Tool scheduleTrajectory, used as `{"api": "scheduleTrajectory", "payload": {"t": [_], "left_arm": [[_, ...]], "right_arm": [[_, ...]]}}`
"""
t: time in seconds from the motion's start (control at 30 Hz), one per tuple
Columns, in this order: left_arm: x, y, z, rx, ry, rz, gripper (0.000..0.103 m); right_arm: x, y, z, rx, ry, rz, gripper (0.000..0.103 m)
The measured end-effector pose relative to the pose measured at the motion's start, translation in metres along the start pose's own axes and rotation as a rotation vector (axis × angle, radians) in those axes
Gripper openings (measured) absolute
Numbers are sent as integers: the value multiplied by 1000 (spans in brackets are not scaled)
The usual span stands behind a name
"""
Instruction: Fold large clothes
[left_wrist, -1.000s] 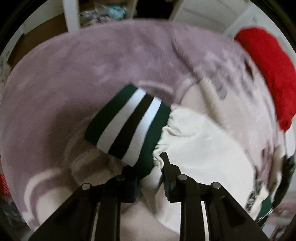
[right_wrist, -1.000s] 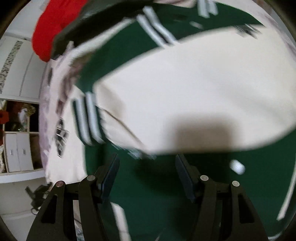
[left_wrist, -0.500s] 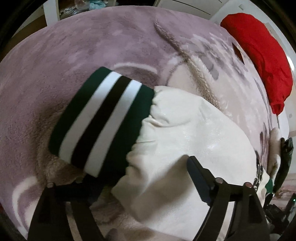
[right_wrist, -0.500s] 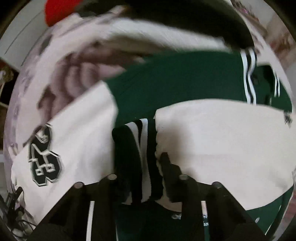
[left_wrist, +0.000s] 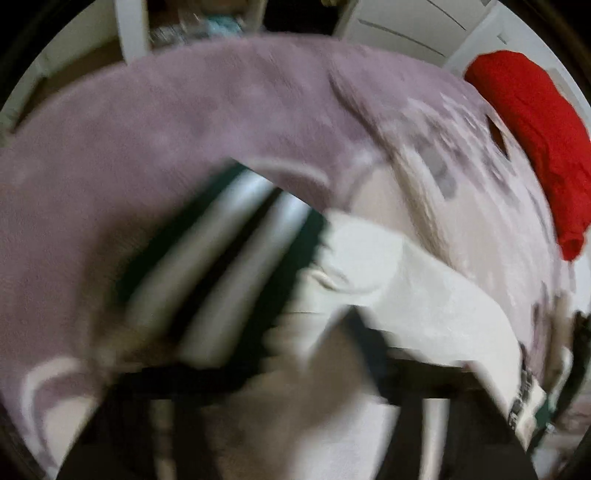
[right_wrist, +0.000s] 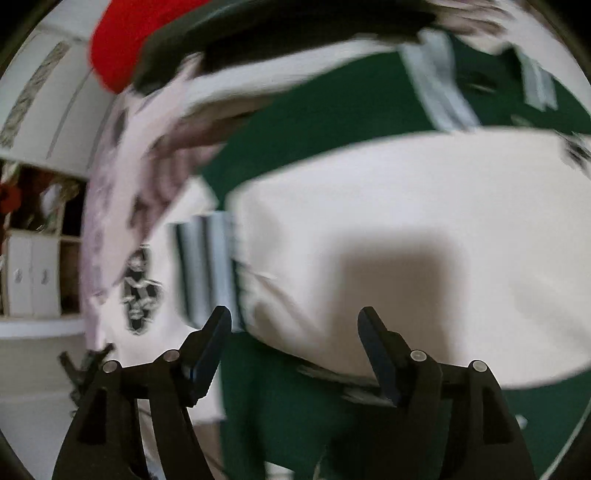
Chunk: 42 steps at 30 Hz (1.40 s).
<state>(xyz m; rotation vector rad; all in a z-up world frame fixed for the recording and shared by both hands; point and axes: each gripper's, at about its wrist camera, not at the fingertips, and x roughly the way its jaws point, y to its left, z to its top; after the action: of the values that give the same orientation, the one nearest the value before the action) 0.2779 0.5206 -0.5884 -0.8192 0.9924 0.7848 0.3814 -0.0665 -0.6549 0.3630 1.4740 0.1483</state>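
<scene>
A green and cream varsity jacket lies on a mauve blanket (left_wrist: 155, 122). In the left wrist view its cream sleeve (left_wrist: 413, 288) ends in a green, white and black striped cuff (left_wrist: 221, 258); the picture is blurred by motion. My left gripper (left_wrist: 258, 354) is over the cuff and sleeve with its jaws wide apart, holding nothing. In the right wrist view a cream sleeve (right_wrist: 406, 229) lies across the green body (right_wrist: 325, 122), its striped cuff (right_wrist: 207, 266) to the left. My right gripper (right_wrist: 295, 332) is open just above the sleeve, empty.
A red garment (left_wrist: 535, 136) lies at the blanket's far right edge; it also shows in the right wrist view (right_wrist: 125, 40). A cream front panel with an embroidered patch (right_wrist: 140, 291) lies left of the cuff. White cabinets (right_wrist: 29, 273) and shelves stand beyond the bed.
My left gripper opened off the sleeve near its cuff a second ago and is moving fast now. My right gripper was shut on the other cuff half a second ago; it has opened and drawn back.
</scene>
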Motion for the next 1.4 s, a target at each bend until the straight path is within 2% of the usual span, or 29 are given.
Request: {"api": "scheduleTrajectory", "payload": {"t": [0.03,0.07,0.17,0.23,0.3,0.4,0.47,0.53,0.63,0.73,0.87,0.97,1.1,1.17,1.2,1.27,1.33,1.4], "left_arm": [[-6,2,0,5,-11,-10,19],[-16,-2,0,24,-38,2,18],[-47,-22,-4,138,-123,75,15],[-74,-39,-11,236,-189,130,14],[-103,-64,-16,325,-263,174,14],[-145,-103,-24,425,-353,185,14],[-171,-133,-33,486,-398,165,14],[-183,-164,-41,539,-426,157,13],[-206,-215,-72,635,-455,108,13],[-212,-272,-105,722,-477,84,13],[-225,-345,-174,854,-468,25,12],[-230,-401,-241,953,-430,-44,12],[-223,-476,-348,1084,-322,-159,12],[-214,-506,-398,1156,-267,-192,12],[-206,-525,-434,1202,-228,-220,12],[-193,-550,-487,1265,-183,-232,12],[-182,-565,-522,1300,-132,-240,12],[-159,-577,-560,1330,-53,-212,13]], "right_arm": [[-3,-7,-3,-9,-17,-76,84],[-7,-14,-9,-41,-37,-201,85],[-10,-20,-18,-132,-75,-457,86],[-10,-25,-23,-154,-97,-530,88],[-9,-31,-25,-169,-94,-551,89],[3,-18,-20,-189,-101,-562,89],[-1,-19,-17,-190,-118,-547,89],[5,-4,-11,-187,-129,-523,89],[5,-3,-7,-174,-137,-463,89],[-4,-22,-6,-151,-147,-403,89],[-24,-71,-7,-80,-130,-308,89],[-45,-125,-8,-13,-110,-284,89],[-79,-215,-13,117,-103,-278,89],[-92,-255,-16,172,-98,-294,89],[-99,-274,-18,200,-97,-297,89],[-112,-318,-24,264,-95,-303,89],[-119,-352,-30,311,-96,-305,89],[-124,-383,-39,354,-91,-302,89]]}}
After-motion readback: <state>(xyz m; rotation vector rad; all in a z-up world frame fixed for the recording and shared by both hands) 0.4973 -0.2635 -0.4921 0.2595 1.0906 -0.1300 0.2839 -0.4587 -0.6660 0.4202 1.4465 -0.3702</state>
